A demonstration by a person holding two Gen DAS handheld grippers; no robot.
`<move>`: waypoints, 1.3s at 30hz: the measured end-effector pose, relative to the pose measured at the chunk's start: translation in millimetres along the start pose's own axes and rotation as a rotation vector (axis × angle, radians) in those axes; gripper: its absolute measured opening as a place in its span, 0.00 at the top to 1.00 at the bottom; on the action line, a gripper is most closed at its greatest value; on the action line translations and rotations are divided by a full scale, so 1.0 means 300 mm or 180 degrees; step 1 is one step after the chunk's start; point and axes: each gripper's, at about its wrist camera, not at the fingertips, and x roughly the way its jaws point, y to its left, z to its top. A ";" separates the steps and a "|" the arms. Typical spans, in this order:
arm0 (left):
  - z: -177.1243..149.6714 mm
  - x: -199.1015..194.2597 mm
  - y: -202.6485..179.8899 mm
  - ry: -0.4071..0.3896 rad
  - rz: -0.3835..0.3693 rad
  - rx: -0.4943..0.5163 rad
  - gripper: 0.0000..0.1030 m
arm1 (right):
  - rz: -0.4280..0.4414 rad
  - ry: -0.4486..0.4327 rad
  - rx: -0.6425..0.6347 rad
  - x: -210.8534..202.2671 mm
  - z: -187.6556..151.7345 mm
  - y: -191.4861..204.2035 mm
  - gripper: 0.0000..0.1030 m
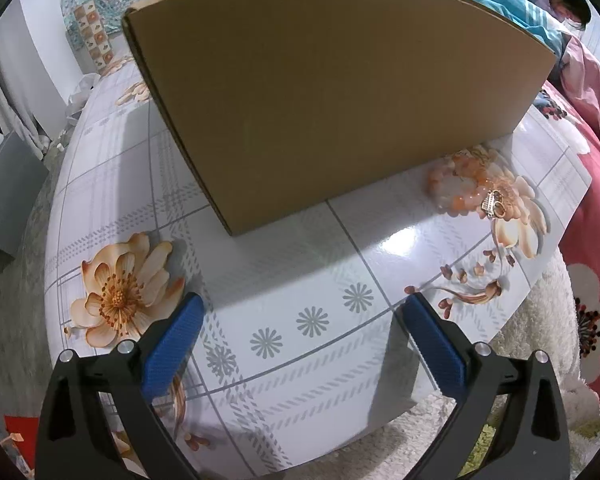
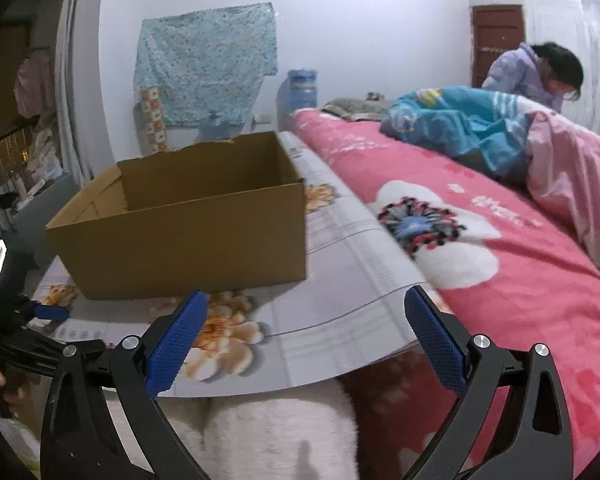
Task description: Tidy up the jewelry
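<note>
Landmark: cardboard box (image 1: 332, 92), open top, brown.

- Bed w/ pink floral cover (image 2: 500, 248): R of box; blue blanket & a person at far end.
- Floral-print board (image 1: 300, 280): under box, sticks out past it on near side & both sides.
- Box: sits on board, nothing visible inside from R wrist view.
- L gripper (image 1: 302, 312): near side of box, over bare board; jaws wide apart, nothing btwn.
- R gripper (image 2: 306, 312): near-R of box, over board edge; jaws wide apart, nothing btwn.
- Orange bead bracelet (image 1: 456, 184): on board, just beside box's R near corner.
- Gold charm (image 1: 494, 204): touching bracelet, side away from box.
</note>
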 end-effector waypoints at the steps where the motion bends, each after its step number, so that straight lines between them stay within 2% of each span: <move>1: 0.001 0.000 -0.001 0.0004 0.0003 -0.0003 0.04 | 0.0042 -0.0003 -0.0004 0.000 0.002 0.010 0.08; 22: 0.003 0.006 -0.005 0.0008 0.0000 -0.0003 0.04 | 0.0301 0.0100 0.0152 0.002 -0.011 0.016 0.08; 39: 0.004 0.007 -0.005 0.0003 0.0000 -0.0002 0.04 | 0.0348 0.0075 0.0147 -0.012 -0.006 0.024 0.08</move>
